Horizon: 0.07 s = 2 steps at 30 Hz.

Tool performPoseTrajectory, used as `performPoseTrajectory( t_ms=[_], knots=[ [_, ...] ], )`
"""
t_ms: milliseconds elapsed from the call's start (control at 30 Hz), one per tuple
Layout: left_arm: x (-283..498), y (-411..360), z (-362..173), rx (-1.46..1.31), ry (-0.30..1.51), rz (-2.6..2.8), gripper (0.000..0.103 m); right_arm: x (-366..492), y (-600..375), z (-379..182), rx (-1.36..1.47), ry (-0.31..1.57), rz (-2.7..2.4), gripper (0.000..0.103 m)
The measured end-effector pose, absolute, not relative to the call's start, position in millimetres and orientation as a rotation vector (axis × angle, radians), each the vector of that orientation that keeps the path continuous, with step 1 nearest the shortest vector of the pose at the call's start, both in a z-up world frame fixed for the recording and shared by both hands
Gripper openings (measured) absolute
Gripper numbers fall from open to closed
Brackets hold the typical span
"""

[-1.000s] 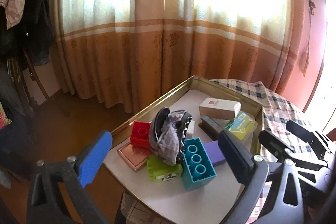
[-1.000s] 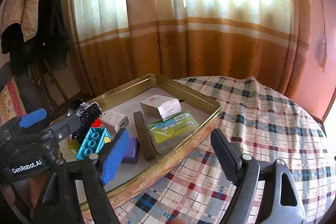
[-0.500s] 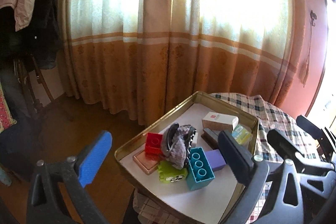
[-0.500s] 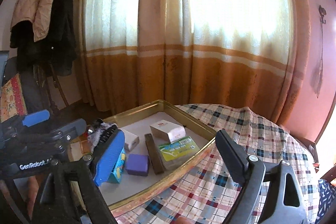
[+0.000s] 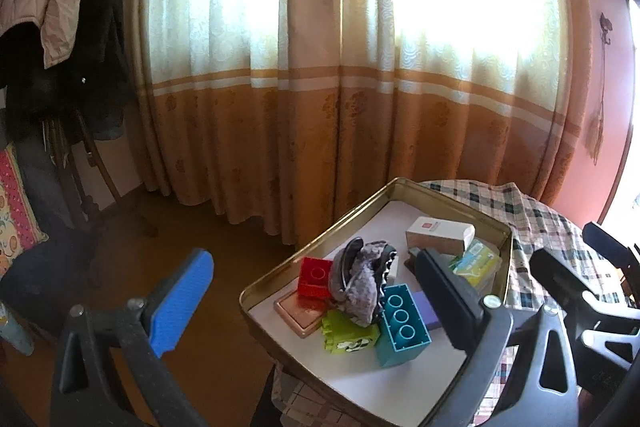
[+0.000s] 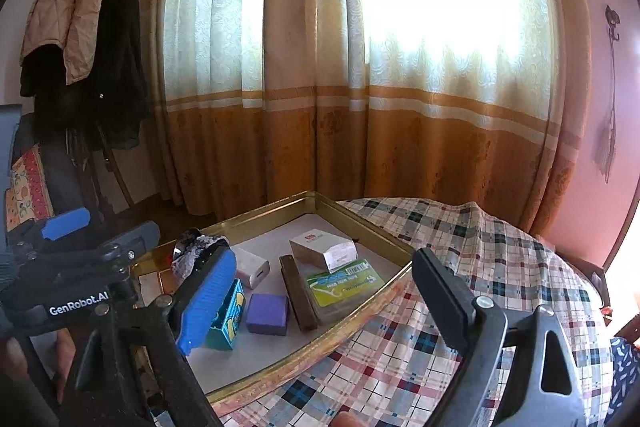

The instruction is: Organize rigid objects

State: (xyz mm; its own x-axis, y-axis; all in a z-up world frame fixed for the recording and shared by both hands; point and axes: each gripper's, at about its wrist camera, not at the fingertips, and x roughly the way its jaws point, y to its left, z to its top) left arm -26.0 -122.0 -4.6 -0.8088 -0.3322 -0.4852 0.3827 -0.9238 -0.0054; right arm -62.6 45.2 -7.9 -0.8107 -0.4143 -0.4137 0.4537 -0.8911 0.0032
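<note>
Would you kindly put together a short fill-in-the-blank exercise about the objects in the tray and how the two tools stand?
1. The objects lie in a shallow tray with a ____-coloured rim.
2. The tray rests on a ____-patterned cloth.
3. The small cube beside the dark wooden bar is ____.
4. The right tool and the left tool both hold ____.

Missing words: gold; checked; purple; nothing

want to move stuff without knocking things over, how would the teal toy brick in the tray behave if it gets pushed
The teal plastic toy brick with three studs probably stays stiff and feels light, as hollow moulded bricks do. It sits tilted against the grey fuzzy clump and the lime-green brick, so a push would likely tip or slide it across the gold metal tray.
</note>
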Motion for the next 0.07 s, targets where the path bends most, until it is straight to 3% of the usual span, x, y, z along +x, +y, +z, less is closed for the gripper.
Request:
performPoseTrajectory(
  t_ms=[67],
  knots=[
    [-26.4,-120.7,-5.2,0.686,0.137,-2.675,0.103,-62.9,45.3,-9.3,0.576,0.129,-2.614,0.091]
  ],
)
